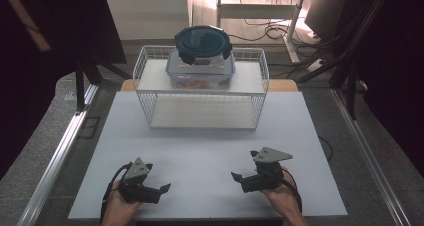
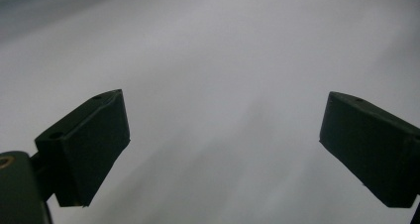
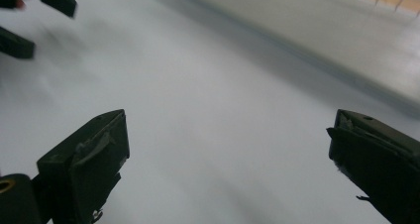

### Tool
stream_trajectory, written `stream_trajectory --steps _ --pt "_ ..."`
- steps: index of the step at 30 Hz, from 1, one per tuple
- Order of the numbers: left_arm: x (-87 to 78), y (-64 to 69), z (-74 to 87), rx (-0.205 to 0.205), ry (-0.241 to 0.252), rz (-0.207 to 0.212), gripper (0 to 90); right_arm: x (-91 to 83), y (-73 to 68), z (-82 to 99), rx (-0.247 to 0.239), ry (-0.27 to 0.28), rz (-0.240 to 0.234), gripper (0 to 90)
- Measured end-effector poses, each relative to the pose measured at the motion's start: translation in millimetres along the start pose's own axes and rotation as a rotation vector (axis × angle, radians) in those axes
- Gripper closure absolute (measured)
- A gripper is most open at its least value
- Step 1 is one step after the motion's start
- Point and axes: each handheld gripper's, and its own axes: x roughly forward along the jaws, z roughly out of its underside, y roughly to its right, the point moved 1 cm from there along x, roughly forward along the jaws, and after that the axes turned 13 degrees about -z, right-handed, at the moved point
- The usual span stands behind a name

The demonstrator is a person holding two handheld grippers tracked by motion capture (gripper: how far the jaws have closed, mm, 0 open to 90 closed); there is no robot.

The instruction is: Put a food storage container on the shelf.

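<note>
A white wire rack (image 1: 145,98) stands at the back of the white table mat (image 1: 200,156). On its upper shelf sits a clear rectangular box (image 1: 200,73) holding something orange, and a round container with a dark blue clip lid (image 1: 202,42) rests on top of that box. My left gripper (image 1: 159,178) lies near the mat's front left, held by a hand, open and holding nothing (image 2: 223,135). My right gripper (image 1: 244,165) sits at the front right, also open with bare mat between its jaws (image 3: 228,149). The two grippers point toward each other.
The rack's lower shelf (image 3: 322,35) is a pale board close to the mat. Metal rails (image 1: 60,151) run along both sides of the table. Cables and a table frame (image 1: 280,26) lie on the floor behind. The left gripper's jaws (image 3: 29,16) appear in the right gripper view.
</note>
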Motion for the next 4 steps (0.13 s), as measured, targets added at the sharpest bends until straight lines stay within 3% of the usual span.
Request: stream_trajectory --steps 4 --pt "2.0 0.3 -0.3 -0.001 0.000 0.007 3.8 5.2 -0.1 6.1 -0.004 -0.049 0.018 1.4"
